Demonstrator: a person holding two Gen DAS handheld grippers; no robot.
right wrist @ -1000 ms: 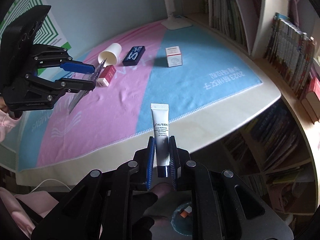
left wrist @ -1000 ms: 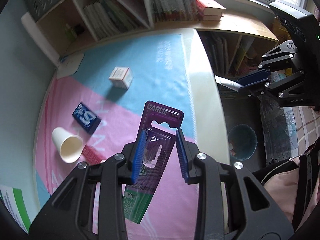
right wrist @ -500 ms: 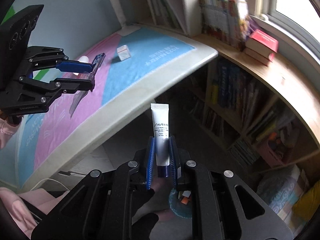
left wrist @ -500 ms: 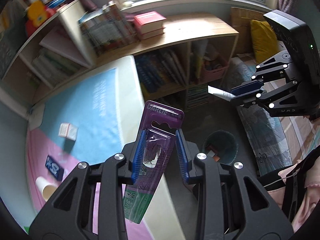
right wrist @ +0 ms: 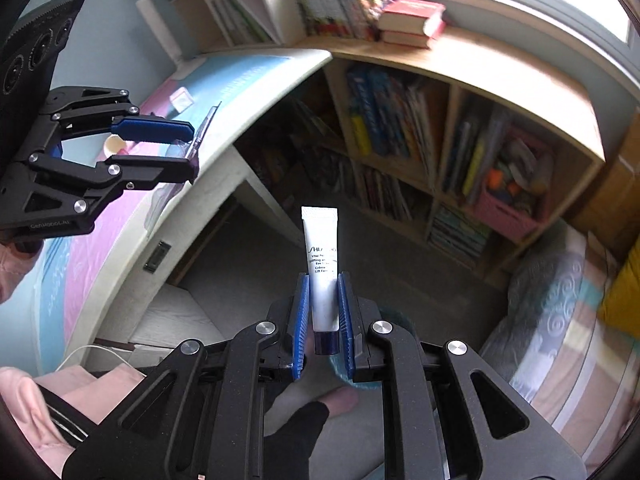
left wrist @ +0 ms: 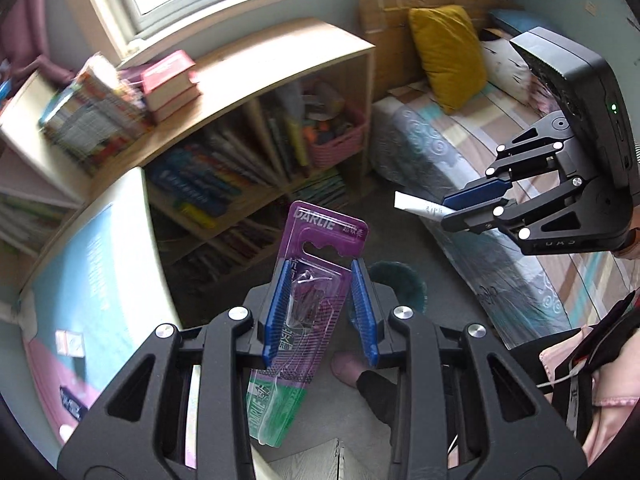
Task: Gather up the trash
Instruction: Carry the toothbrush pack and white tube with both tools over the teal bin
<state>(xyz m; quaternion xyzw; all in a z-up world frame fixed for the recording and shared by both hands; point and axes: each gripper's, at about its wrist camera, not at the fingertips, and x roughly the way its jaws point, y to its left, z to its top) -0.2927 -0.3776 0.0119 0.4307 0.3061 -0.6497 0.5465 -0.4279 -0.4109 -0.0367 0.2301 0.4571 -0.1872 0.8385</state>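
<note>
Open floor [right wrist: 256, 264] beside desk edge [right wrist: 224, 152], bookshelf [right wrist: 460, 148] beyond, bed [left wrist: 460, 184] flanking, teal bin [left wrist: 400, 280] apparently below, partly hidden.

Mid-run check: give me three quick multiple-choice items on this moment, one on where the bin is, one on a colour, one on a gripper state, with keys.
1. Where is the teal trash bin?
A. on the desk
B. on the floor past the left gripper
C. on the bed

2. What colour is the top of the toothbrush package?
A. purple
B. orange
C. white

3. What state is the right gripper in?
A. open and empty
B. shut on nothing
C. shut on the white cream tube

Key: 1 B, its rim shows on the grey floor behind the blue fingers. 2 A, the DARLIE card header is purple, green only at the bottom. 3 C, both blue pads press the sides of the tube.
</note>
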